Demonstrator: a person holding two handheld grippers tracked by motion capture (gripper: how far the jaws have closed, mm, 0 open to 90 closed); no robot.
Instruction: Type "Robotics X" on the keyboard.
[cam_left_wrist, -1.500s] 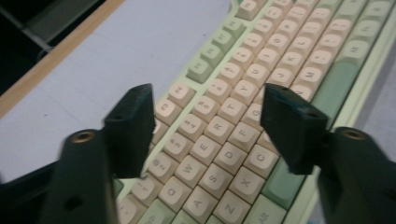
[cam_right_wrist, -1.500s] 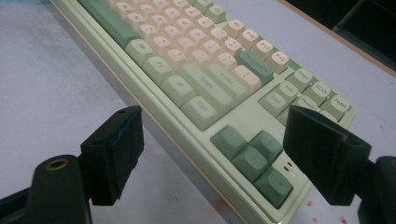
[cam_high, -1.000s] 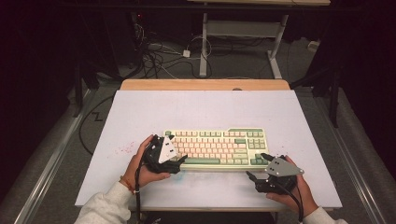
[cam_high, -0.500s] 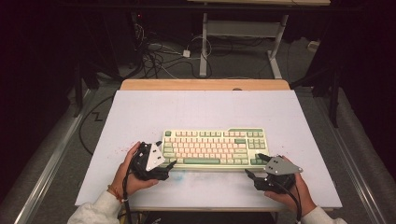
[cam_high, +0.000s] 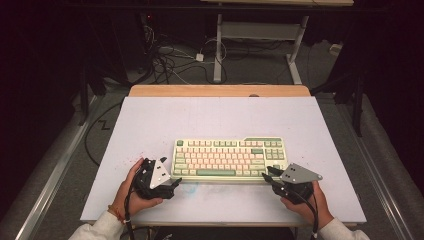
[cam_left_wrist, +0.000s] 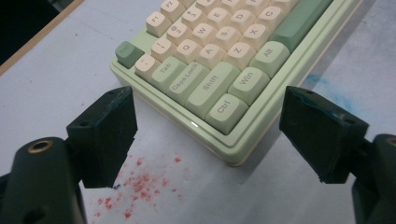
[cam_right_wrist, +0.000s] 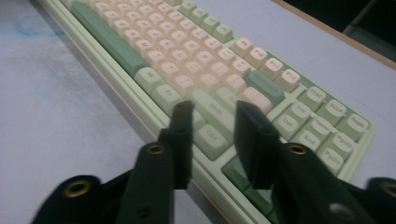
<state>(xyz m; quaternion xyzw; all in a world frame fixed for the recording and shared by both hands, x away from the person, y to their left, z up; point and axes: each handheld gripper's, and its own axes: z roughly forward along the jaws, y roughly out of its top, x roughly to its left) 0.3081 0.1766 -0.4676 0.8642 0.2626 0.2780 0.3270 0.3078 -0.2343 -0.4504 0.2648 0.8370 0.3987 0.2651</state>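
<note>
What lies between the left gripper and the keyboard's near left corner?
Only bare table speckled with red marks, seen in the left gripper view, separates the left gripper from the keyboard.

The place looks like a lab or test room set up for recordings, not a home. A plain white counter (cam_high: 150, 125) with a bare wooden edge (cam_high: 220, 90) stands in a dark room. Behind it loose cables (cam_high: 170, 60) lie tangled on a grey floor (cam_high: 65, 165), near the metal legs of another desk (cam_high: 218, 45). Red (cam_left_wrist: 135, 186) and blue (cam_left_wrist: 327, 88) marks stain the counter's white top.
</note>
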